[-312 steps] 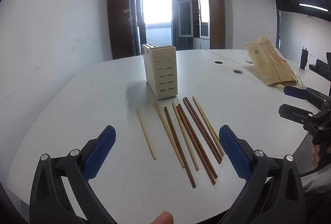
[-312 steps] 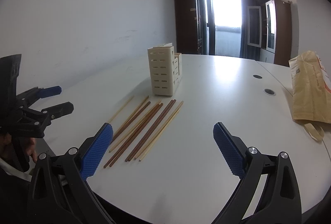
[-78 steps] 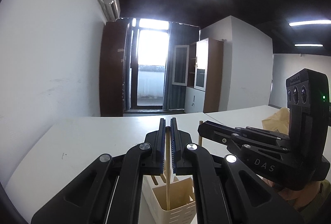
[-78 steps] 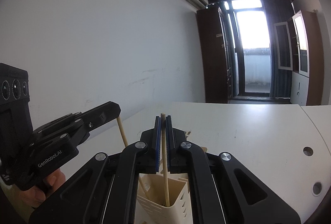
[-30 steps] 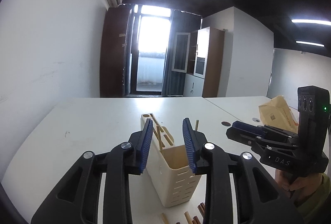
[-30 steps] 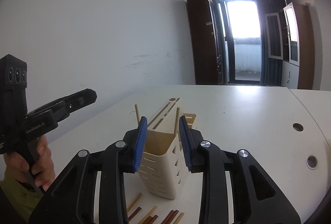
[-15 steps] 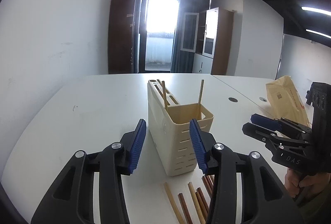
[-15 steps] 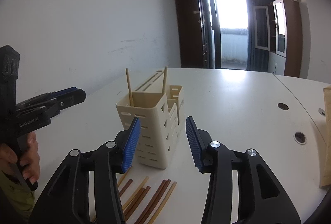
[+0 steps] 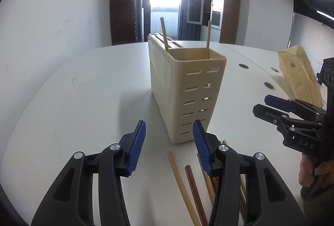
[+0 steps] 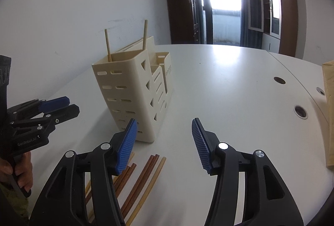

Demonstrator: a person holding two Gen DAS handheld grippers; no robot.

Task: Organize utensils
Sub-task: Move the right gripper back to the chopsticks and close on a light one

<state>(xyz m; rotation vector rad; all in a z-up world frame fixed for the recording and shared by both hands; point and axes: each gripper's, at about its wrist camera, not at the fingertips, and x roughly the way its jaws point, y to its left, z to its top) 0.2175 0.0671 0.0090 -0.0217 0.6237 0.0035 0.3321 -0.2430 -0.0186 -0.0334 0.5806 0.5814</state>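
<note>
On the white bench (image 9: 83, 100), the job sits between two rounds: two pale chopsticks (image 9: 164, 33) already stand in the front compartment of the cream utensil caddy (image 9: 187, 88), and the remaining chopsticks (image 10: 146, 175), a mix of pale and dark brown, lie side by side at the bench's near edge, right in front of the caddy's foot.

Left tool (image 9: 169, 142) has its blue pads apart with nothing between them, hanging just above the near ends of the loose sticks. Right tool (image 10: 165, 140) is the same story, pads spread a bit wider, empty, over the right side of the row. Both have just been opening.

Next move looks like a fresh pick: each tool needs to drop onto one single stick, line its pads across the stick, and pinch without dragging a neighbour along, since the sticks lie packed close together. A brown paper envelope (image 9: 298, 73) sits off toward the right edge, out of the way.

Versus a couple of seconds back: each tool was then clamped shut on a pale chopstick held upright over the caddy. Now those two are dropped in and both tools point down toward the bench.
</note>
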